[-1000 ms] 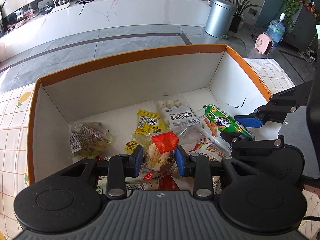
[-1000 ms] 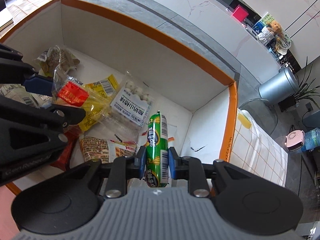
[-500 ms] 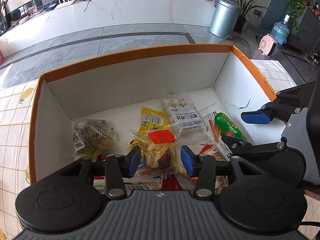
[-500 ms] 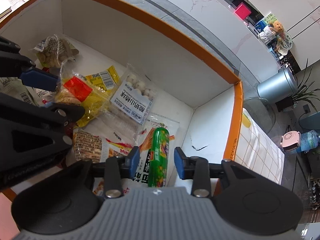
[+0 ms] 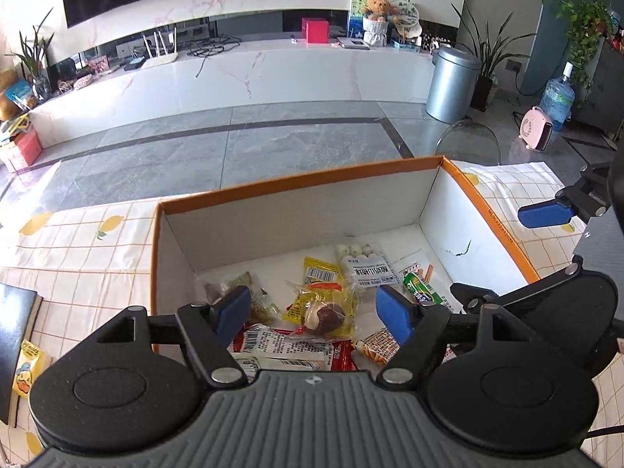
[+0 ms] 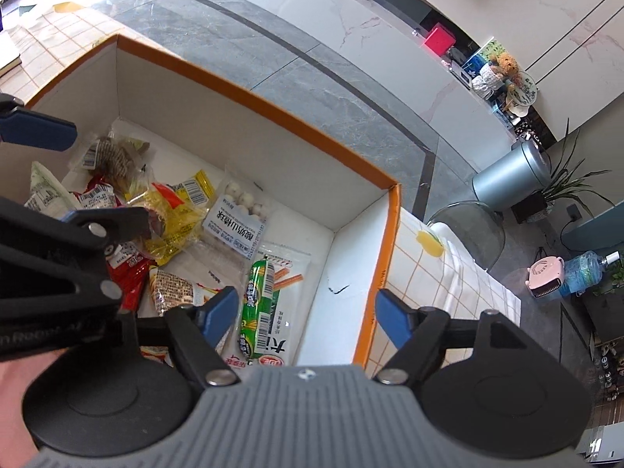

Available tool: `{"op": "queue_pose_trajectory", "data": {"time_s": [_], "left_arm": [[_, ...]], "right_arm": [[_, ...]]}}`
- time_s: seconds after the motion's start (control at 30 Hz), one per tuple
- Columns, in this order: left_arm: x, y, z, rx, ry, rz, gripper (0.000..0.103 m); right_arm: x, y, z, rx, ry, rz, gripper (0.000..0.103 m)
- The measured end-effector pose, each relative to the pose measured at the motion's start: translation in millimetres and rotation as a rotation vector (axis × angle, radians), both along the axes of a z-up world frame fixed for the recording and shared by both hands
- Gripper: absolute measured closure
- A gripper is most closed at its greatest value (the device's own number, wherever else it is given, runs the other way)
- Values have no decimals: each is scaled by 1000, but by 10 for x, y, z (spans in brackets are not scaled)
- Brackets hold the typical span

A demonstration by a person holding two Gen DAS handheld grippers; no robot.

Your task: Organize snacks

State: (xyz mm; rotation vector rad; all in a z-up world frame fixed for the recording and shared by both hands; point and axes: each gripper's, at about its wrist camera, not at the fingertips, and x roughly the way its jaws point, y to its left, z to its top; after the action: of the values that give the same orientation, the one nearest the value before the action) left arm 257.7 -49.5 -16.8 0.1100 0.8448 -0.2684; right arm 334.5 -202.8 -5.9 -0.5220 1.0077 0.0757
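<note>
An orange-rimmed white box (image 5: pixel 296 185) holds several snack packs. A yellow pack with a brown snack (image 5: pixel 325 310) lies in the middle, below my open, empty left gripper (image 5: pixel 314 314). A green sausage (image 6: pixel 255 306) lies on a white pack at the box's right side, below my open, empty right gripper (image 6: pixel 306 318). The sausage also shows in the left wrist view (image 5: pixel 421 292). A clear pack of white balls (image 5: pixel 360 261) lies behind them. Both grippers are raised above the box.
The box (image 6: pixel 253 95) stands on a checked tablecloth (image 5: pixel 78 241) with lemon prints. A dark book (image 5: pixel 15 331) and a small yellow pack (image 5: pixel 25 370) lie left of the box. The right gripper's blue pad (image 5: pixel 544 214) hangs over the box's right rim.
Both grippers opened, letting go of the yellow pack and the green sausage, which now lie in the box. Both grippers then rose and pulled back from the box.
</note>
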Motion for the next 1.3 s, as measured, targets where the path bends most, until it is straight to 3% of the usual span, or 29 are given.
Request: {"op": "queue_pose_trajectory", "data": {"time_s": [0.2,0.57,0.87,1.13,1.3], "left_arm": [[-373,69,272,34,-150,27,17],[-1275,198,690,73,-406,7,15],[-1854,237,733,61,-493,24,14],[-2061,418,554,4,-477,86,12],[-2051,481,364,-19,-444,112,11]], "right_arm": [[-409,-28,392,55,-142,-24,21],[-1572,-192,886,296,-435,-89,12],[-2548,-116,985,396,-582,-121,6],[-3144,-13,840,461,-671,-197,4],[-3218,2,656,499,-686,-245,4]]}}
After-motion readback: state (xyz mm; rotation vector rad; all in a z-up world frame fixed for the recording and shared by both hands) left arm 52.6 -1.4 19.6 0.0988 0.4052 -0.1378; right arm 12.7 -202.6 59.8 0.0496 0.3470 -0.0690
